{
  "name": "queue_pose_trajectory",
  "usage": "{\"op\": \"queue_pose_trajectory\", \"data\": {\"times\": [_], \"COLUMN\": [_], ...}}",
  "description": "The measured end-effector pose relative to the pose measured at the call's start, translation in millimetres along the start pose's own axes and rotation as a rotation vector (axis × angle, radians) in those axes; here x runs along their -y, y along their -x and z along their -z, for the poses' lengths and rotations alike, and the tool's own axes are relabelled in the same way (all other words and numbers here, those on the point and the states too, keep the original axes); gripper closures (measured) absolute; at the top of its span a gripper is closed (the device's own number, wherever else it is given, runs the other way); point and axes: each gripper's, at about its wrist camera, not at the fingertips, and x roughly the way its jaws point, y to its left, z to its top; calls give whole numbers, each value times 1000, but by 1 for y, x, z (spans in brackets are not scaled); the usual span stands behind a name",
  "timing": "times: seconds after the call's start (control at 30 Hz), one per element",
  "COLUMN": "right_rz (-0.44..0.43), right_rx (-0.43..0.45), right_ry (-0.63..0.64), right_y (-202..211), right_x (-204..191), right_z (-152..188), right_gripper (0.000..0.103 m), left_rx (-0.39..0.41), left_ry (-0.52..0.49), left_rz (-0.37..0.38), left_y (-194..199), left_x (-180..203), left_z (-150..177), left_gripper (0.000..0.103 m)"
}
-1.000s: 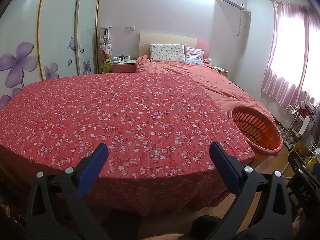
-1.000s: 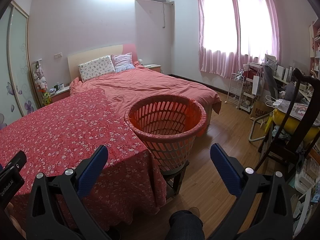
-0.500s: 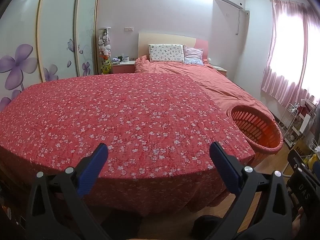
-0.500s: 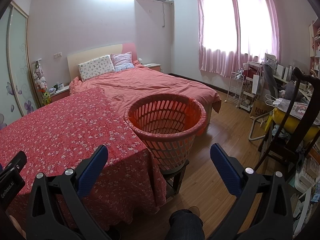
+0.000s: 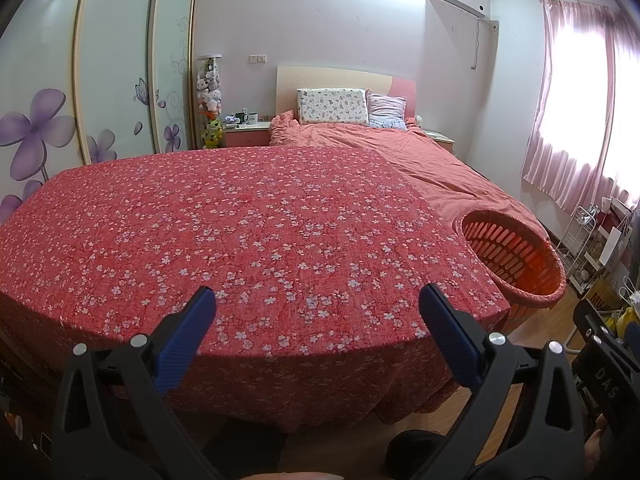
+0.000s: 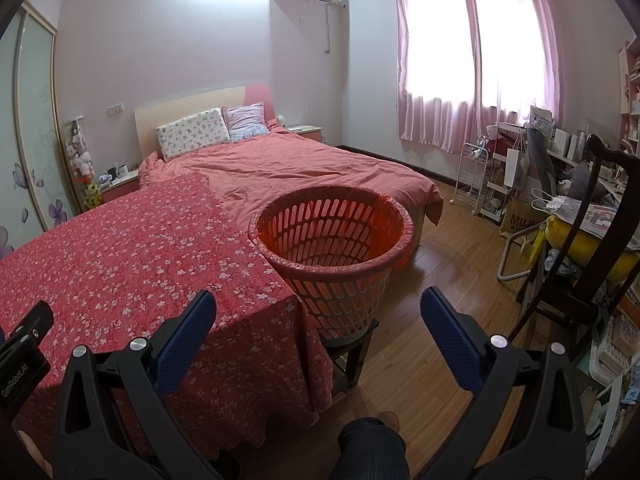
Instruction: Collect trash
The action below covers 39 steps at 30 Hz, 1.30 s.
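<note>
Hardly anything has been shifted since a second ago: the left view has been nudged a touch so the basket sits slightly lower and further right in it, and the right view is basically unchanged. Nearest the cameras, the left tool (image 5: 316,300) is held with its blue pads spread wide and nothing between them, hovering just above the near edge of the desk (image 5: 240,232), which is covered by a red cloth printed with small white flowers. The right tool (image 6: 318,304) is spread just as wide, also with nothing gripped, pointed over the desk's right corner and toward the basket. A dark trouser knee (image 6: 372,440) can be seen at the bottom of the right view, above the wooden floor (image 6: 440,320). No trash can be made out on the cloth in either view. The orange slotted basket (image 6: 332,240) is parked on a small dark stool, just beside the desk's right edge, and looks empty from here. Behind it a bed (image 6: 300,168) with a salmon duvet is laid out, with two pillows (image 6: 192,132) propped at the headboard. Further back, pink curtains (image 6: 472,60) are drawn over a bright window.
</note>
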Motion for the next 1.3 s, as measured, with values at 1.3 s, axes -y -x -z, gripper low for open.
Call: {"op": "queue_pose_trajectory", "data": {"times": [1.3], "right_rz": [-3], "right_rx": [-9], "right_ry": [-4], "right_y": [-2], "right_x": [2], "right_z": [3], "right_gripper": [2], "left_rx": [-3], "left_ry": [-12], "left_rz": [-6], "left_y": [0], "left_x": [-5], "left_z": [2], "left_gripper": [4]}}
